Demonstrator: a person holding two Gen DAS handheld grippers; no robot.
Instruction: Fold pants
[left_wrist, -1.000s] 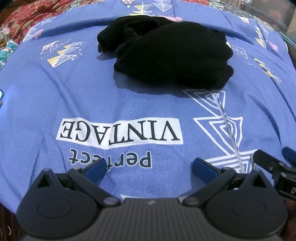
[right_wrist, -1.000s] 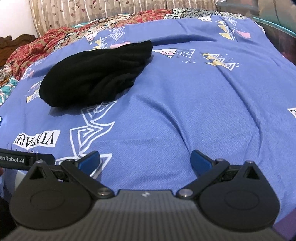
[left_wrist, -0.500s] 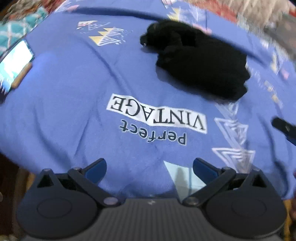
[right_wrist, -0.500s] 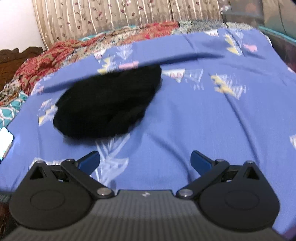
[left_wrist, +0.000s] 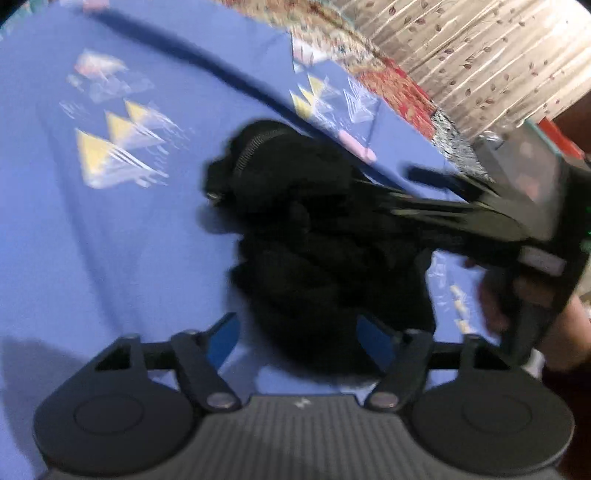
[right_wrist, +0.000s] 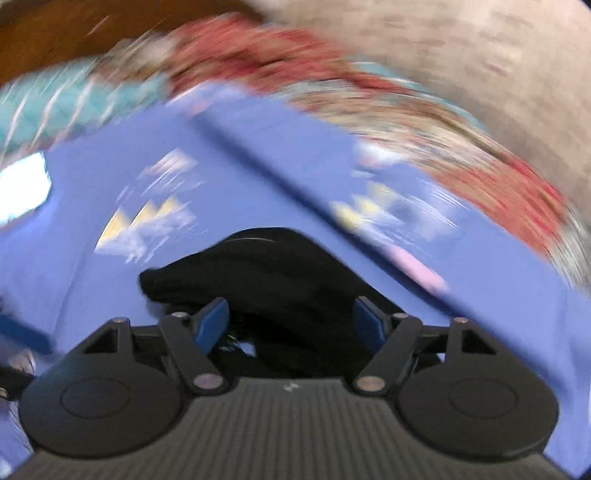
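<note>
Both grippers are narrowing their jaws, and both now have the pants between their fingers, though the blur hides whether any pad presses the cloth yet. The left gripper has its blue pads still apart, with the near edge of the pants filling the gap between them. The right gripper stands a little wider, its pads on either side of the dark bundle's near end.

A second ago the jaws stood at their widest over bare sheet, with the pants well ahead, near the far half of the bed. Since then both hands have swung in and rolled, so the bundle now sits right at the fingertips in each wrist view. From the left wrist view, the right gripper reaches in from the right side, its fingers lying over the far right part of the heap, with a hand on its handle.

That reads as the opening grab: the pants are still a crumpled heap, with a ribbed waistband showing at its far left end, and nothing is folded. They lie on the blue sheet, and a patterned quilt runs along the bed's far edge.
</note>
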